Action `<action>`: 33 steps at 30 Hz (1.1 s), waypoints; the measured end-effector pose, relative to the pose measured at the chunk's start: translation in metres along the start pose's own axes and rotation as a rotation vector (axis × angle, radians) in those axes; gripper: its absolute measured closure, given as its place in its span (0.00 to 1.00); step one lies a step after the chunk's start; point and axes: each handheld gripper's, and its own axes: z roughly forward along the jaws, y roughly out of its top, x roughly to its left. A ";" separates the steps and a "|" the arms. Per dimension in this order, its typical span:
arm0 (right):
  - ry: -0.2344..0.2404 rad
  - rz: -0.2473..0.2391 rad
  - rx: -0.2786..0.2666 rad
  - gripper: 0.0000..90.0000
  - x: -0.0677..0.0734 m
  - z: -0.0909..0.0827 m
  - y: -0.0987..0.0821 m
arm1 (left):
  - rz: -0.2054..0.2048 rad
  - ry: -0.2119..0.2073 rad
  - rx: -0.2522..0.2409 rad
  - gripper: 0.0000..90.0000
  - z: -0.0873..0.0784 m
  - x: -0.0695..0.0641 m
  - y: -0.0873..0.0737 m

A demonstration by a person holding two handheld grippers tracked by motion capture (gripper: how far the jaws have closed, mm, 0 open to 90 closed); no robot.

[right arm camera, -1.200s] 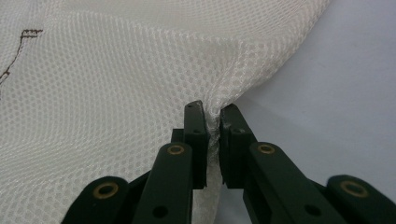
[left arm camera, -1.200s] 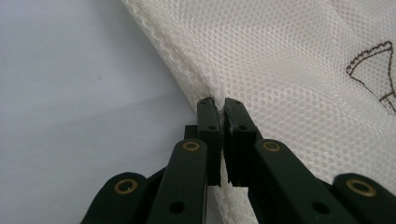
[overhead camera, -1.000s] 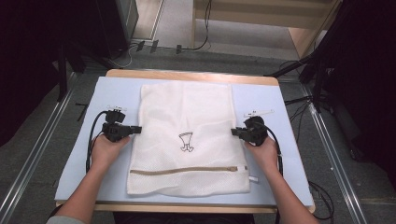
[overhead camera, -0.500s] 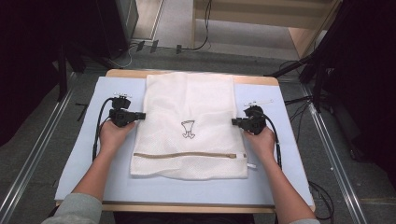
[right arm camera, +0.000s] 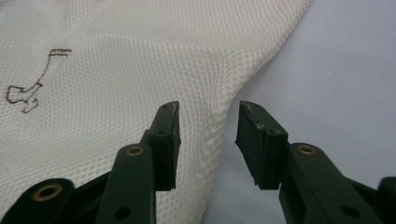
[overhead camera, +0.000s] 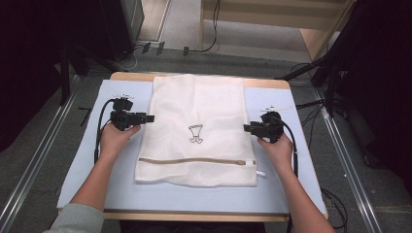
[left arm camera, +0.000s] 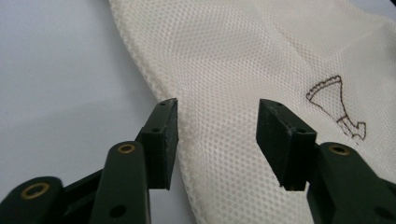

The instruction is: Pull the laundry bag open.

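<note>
A white mesh laundry bag (overhead camera: 197, 126) lies flat on the pale blue table mat (overhead camera: 87, 170), with a small dark emblem (overhead camera: 195, 134) at its middle and a tan zipper (overhead camera: 194, 161) across the near end. My left gripper (overhead camera: 148, 118) sits at the bag's left edge. Its jaws have just been opening and stand apart over the mesh (left arm camera: 219, 126) without pressing it. My right gripper (overhead camera: 248, 128) is at the bag's right edge. Its jaws have likewise just opened, with the bag's rim (right arm camera: 205, 126) lying loose between them.
The mat covers a wooden table whose far edge (overhead camera: 262, 82) shows behind the bag. Cables (overhead camera: 99, 136) trail from both grippers. Metal rails (overhead camera: 29, 174) run along both sides of the table. Dark stands and a wooden shelf (overhead camera: 311, 39) lie beyond.
The bag has been slid away from the person toward the far edge. Both grippers went with it and now have their jaws apart, the bag's edges released.
</note>
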 end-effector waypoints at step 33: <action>0.151 -0.048 0.106 1.00 0.039 -0.036 -0.057 | 0.172 -0.113 0.002 0.44 -0.012 -0.074 -0.009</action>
